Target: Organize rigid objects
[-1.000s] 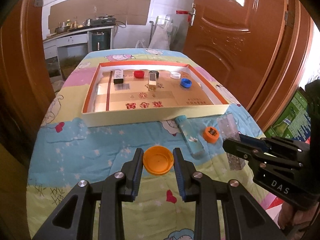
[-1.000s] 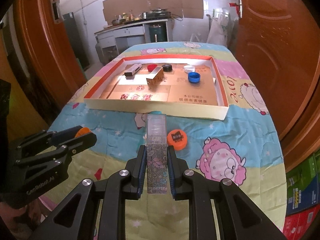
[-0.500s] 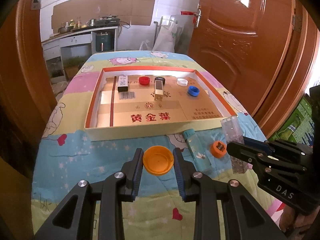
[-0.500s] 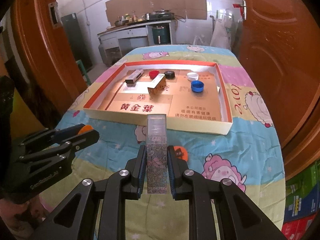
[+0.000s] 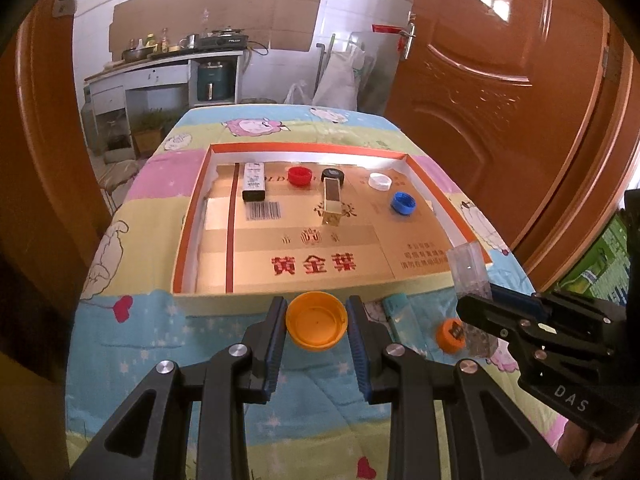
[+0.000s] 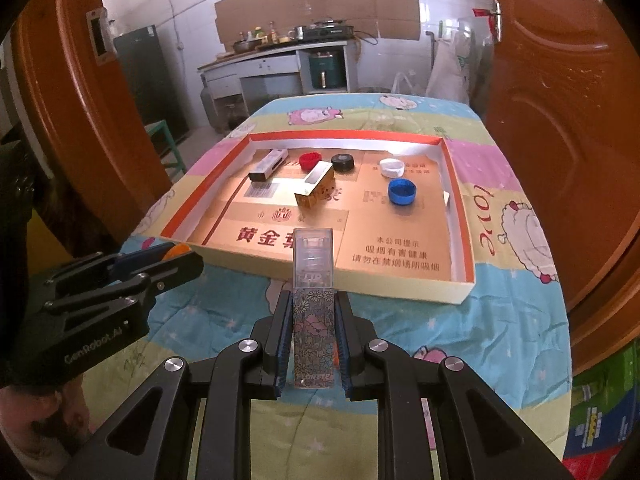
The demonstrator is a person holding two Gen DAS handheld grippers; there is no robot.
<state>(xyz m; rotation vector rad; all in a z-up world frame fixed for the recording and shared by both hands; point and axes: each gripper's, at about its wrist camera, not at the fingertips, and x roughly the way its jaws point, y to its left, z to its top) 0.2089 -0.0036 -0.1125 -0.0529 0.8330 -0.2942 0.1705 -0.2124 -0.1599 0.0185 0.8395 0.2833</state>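
Observation:
My left gripper (image 5: pixel 316 324) is shut on an orange bottle cap (image 5: pixel 316 322), held hollow side up just before the near wall of a shallow cardboard tray (image 5: pixel 320 292). My right gripper (image 6: pixel 313 320) is shut on a clear flower-printed box (image 6: pixel 313 304), standing upright above the blanket near the tray's (image 6: pixel 360 294) front wall. Inside the tray lie a black-and-white box (image 5: pixel 254 182), a red cap (image 5: pixel 300 176), a black cap (image 5: pixel 333 175), a gold box (image 5: pixel 332 204), a white cap (image 5: pixel 380 181) and a blue cap (image 5: pixel 403 203).
A light-blue lighter (image 5: pixel 398 314) and a small orange cap (image 5: pixel 450 334) lie on the cartoon blanket (image 5: pixel 140 340) right of my left gripper. Brown doors stand close on both sides. A kitchen counter (image 5: pixel 160 72) lies beyond the table's far end.
Both grippers have moved toward the tray with their objects still held; the tray looks nearer and the lighter and small orange cap have slid lower in the left wrist view.

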